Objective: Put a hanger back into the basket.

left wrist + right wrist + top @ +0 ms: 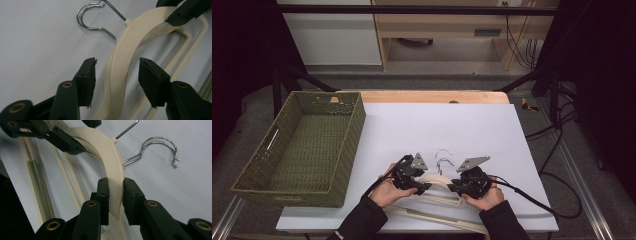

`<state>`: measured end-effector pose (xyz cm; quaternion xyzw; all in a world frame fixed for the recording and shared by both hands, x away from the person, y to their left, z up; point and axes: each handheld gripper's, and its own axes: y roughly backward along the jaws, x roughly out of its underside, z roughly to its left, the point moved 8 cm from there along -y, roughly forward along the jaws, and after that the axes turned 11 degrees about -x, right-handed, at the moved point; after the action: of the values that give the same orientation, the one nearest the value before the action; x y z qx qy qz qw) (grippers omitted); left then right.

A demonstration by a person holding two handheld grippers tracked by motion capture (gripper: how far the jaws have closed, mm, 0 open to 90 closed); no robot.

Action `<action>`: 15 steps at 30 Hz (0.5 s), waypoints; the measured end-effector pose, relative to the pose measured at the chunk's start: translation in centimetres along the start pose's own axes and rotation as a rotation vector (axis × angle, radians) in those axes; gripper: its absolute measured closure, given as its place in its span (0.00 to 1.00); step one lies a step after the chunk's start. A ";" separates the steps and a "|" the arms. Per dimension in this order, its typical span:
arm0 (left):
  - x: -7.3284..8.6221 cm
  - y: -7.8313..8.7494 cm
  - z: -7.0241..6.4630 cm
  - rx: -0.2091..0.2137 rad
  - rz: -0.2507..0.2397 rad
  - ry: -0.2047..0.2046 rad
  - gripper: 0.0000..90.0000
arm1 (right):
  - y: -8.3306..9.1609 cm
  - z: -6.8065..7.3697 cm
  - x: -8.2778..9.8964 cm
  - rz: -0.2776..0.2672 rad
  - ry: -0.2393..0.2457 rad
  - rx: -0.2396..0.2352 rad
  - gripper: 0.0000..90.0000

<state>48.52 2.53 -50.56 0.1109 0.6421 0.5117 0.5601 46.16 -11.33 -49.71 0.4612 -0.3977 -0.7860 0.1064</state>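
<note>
At the near edge of the white table (437, 125), I have both grippers on a stack of cream hangers (439, 181) whose wire hooks (443, 159) point away from me, toward the table's far side.

My right gripper (460, 188) sits just right of the hooks, and in its own view its fingers (103, 195) pinch the top hanger's (110, 162) textured arm, the pads pressed flat against both sides of the strip just below the neck.

My left gripper (424, 188) sits just left of the hooks. In the left gripper view its fingers (87, 77) stand spread on either side of the same hanger's (122, 62) other arm, a clear gap between each pad and the cream strip, so nothing is gripped there.

Beneath the top hanger I can see the bars of at least one more cream hanger, one with a ribbed strip (40, 187), lying flat on the table.

The two chrome hooks (87, 18) lie almost one over the other on the bare surface beyond the hanger's neck.

A green woven basket (342, 150) stands well to the left of the hangers, overhanging the table's left edge.

A black cable (532, 202) trails from my right gripper toward the table's right corner.
</note>
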 end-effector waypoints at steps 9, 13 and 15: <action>0.1 1.1 -0.3 -0.012 -0.006 -0.036 0.81 | 0.6 0.6 -0.4 -0.018 0.001 -0.024 0.85; 0.3 1.9 -0.7 0.001 -0.003 -0.040 0.82 | 1.2 1.0 -0.7 -0.036 0.014 -0.044 0.79; 0.4 2.3 -1.0 0.019 -0.006 -0.032 0.83 | 1.8 1.4 -0.9 -0.046 0.027 -0.067 0.76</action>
<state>46.55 3.30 -49.12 0.1226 0.6381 0.5019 0.5709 45.15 -11.26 -47.47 0.4770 -0.3590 -0.7948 0.1090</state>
